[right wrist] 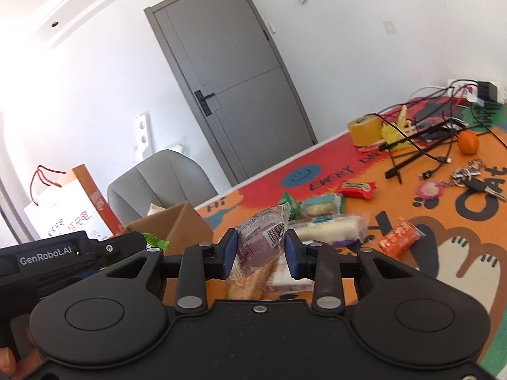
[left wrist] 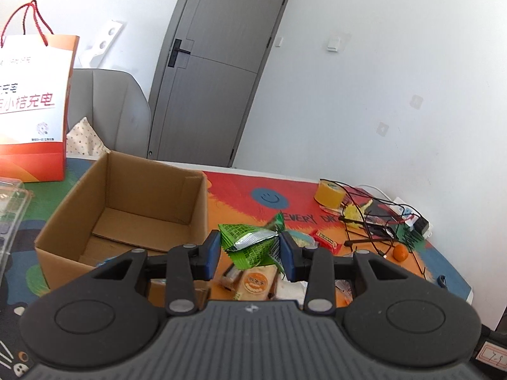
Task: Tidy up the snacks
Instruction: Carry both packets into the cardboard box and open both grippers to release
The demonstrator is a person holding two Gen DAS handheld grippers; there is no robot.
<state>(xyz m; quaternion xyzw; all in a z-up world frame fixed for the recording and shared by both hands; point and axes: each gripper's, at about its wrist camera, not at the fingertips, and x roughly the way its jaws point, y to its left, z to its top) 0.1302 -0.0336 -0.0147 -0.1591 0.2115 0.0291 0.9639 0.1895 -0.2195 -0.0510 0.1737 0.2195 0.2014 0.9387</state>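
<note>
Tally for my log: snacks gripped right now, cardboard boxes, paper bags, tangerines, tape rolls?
Gripped snacks: 2, green packet, purple packet
Cardboard box: 1
Paper bag: 1
Tangerine: 1
Tape roll: 1
Total: 6

Green checked packet (left wrist: 250,243), purple bun packet (right wrist: 263,240), brown box (left wrist: 126,202), orange-red patterned mat (right wrist: 396,190).
</note>
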